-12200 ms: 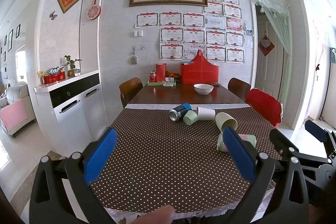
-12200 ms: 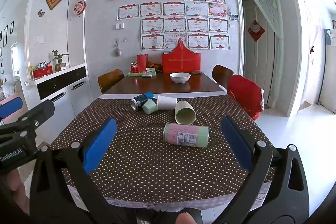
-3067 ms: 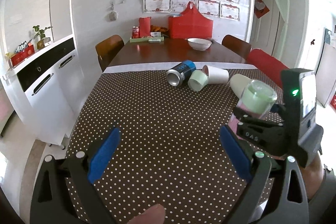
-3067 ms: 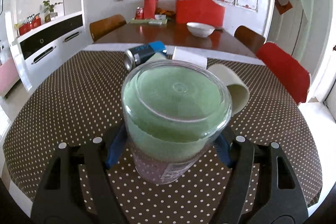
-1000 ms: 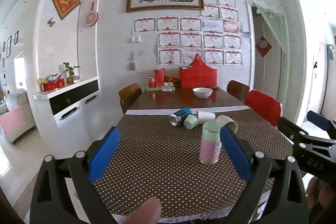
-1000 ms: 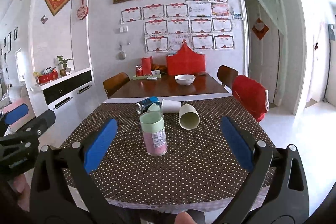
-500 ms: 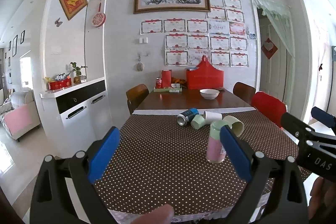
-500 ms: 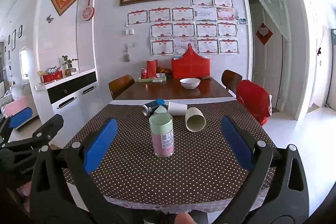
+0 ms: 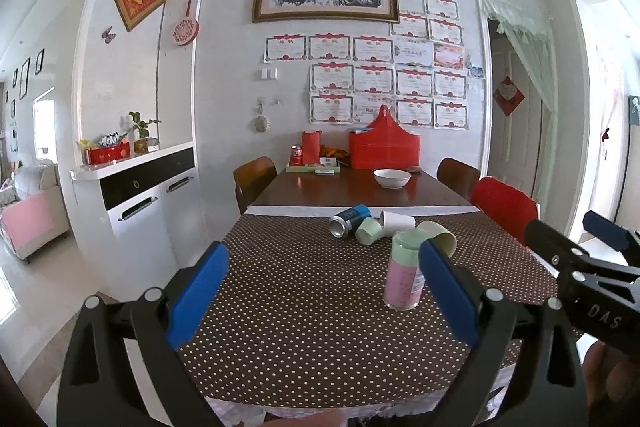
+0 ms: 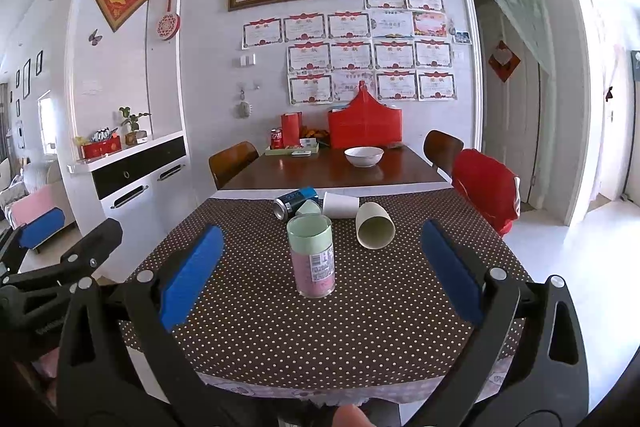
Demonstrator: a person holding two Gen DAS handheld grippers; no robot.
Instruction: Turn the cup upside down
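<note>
- Brown cloth with white dots, one polka-dot tablecloth (image 10: pixel 360 327), covers the near half of one long dining table (image 10: pixel 332 173); its far hem ends in a pale band where bare dark wood begins, and its near hem hangs over the table end just in front of both grippers.
- Wide bare cloth lies around the standing cup, most of it on the left side and toward the near edge.
- Three chairs show: two brown wooden chairs, one on the left (image 10: pixel 232 157) and one at the far right (image 10: pixel 440 145), and one chair with a red cover (image 10: pixel 484 189) at the right edge.
- Two grippers hang past the near table end. The left gripper (image 9: pixel 320 291) has its blue pads spread wide with nothing between them. The right gripper (image 10: pixel 316 273) is likewise spread wide and empty, well back from the cup.
- One pink-and-green cup (image 10: pixel 312 257) stands on its mouth on the cloth, base up, near the middle toward the right, touching nothing.
- Four items lie on their sides in a cluster behind it: one cream paper cup (image 10: pixel 374 225), one white paper cup (image 10: pixel 340 205), one small green cup (image 10: pixel 308 207), and one blue can (image 10: pixel 294 201).
- One white bowl (image 10: pixel 364 155) sits on the bare wood.
</note>
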